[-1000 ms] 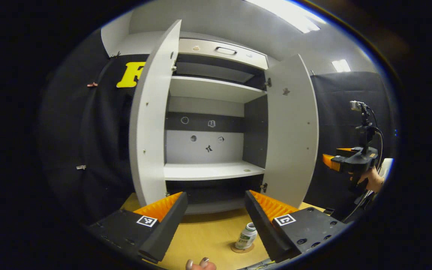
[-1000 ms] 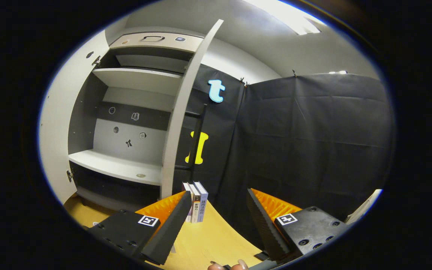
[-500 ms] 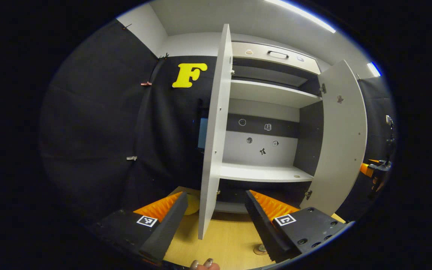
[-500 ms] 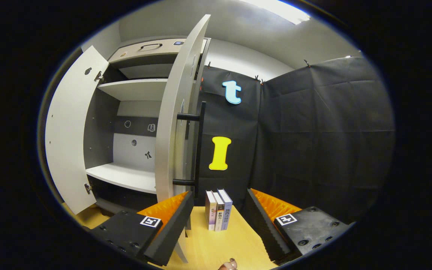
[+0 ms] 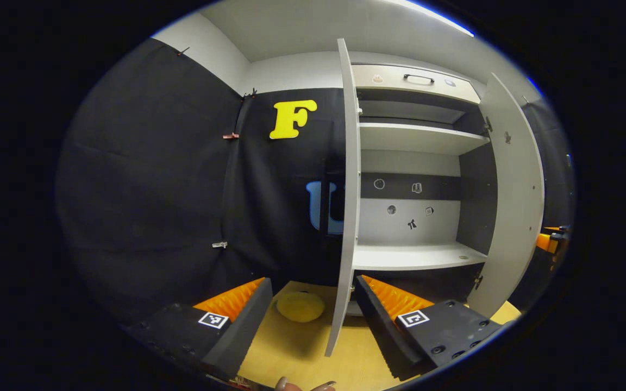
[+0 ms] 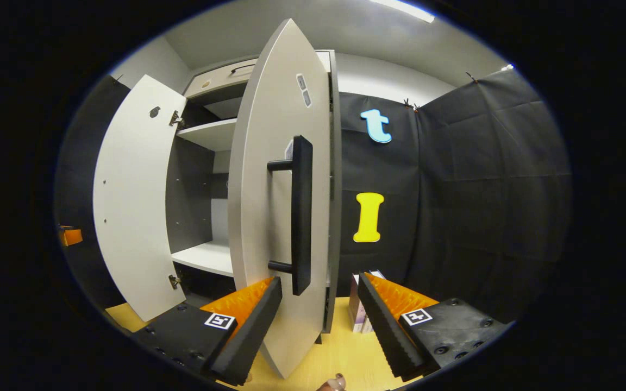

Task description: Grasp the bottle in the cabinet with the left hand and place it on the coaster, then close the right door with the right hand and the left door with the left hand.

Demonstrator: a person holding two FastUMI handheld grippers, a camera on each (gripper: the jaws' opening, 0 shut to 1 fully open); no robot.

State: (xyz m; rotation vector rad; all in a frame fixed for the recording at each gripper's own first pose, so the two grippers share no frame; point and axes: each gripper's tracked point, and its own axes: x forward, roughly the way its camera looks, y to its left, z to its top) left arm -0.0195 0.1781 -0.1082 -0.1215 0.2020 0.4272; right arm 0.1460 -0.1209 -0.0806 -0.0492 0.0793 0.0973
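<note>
Now both tools wide and empty: left tool (image 5: 310, 320) at left door (image 5: 348, 206), right tool (image 6: 318, 320) before right door (image 6: 272, 217)

Black cloth walls (image 5: 144, 179), wooden tabletop (image 5: 296, 347), bright ceiling strip light (image 6: 402, 10).

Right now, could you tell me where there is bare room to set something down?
The middle shelf between the two open doors is bare apart from a small disc at its right end. The tabletop is free before the yellow lump; it is tighter by the books.
</note>
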